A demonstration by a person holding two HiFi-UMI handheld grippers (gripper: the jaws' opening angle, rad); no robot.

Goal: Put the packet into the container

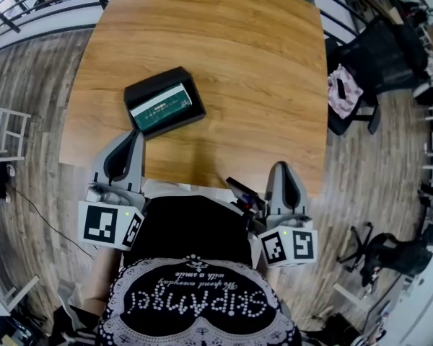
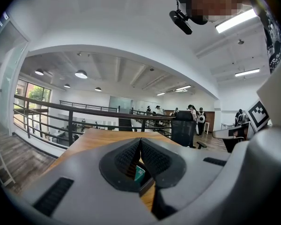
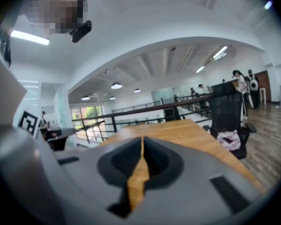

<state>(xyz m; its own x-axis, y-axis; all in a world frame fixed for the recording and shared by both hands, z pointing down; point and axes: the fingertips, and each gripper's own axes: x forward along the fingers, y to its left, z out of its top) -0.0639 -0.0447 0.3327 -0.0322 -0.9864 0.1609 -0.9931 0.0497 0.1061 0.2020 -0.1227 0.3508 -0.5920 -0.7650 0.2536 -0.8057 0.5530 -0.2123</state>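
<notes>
Open-plan office space with plank flooring (image 1: 29, 85) and a black railing (image 2: 70, 125) is recorded around a wooden surface (image 1: 238, 71). The left gripper (image 1: 133, 141) is held at the near edge. Its fingers (image 2: 124, 158) are pressed together at the tips and nothing is held. The right gripper (image 1: 283, 170) is held at the same edge, well apart from the left. Its fingers (image 3: 161, 161) are likewise closed, with nothing gripped. A black office chair (image 1: 375, 63) carrying a pink cloth (image 1: 341, 89) is noted beside the surface's right side. A black container (image 1: 155, 81) is placed on the surface just ahead of the left gripper. The green packet (image 1: 162, 108) is seen lying flat inside it.
</notes>
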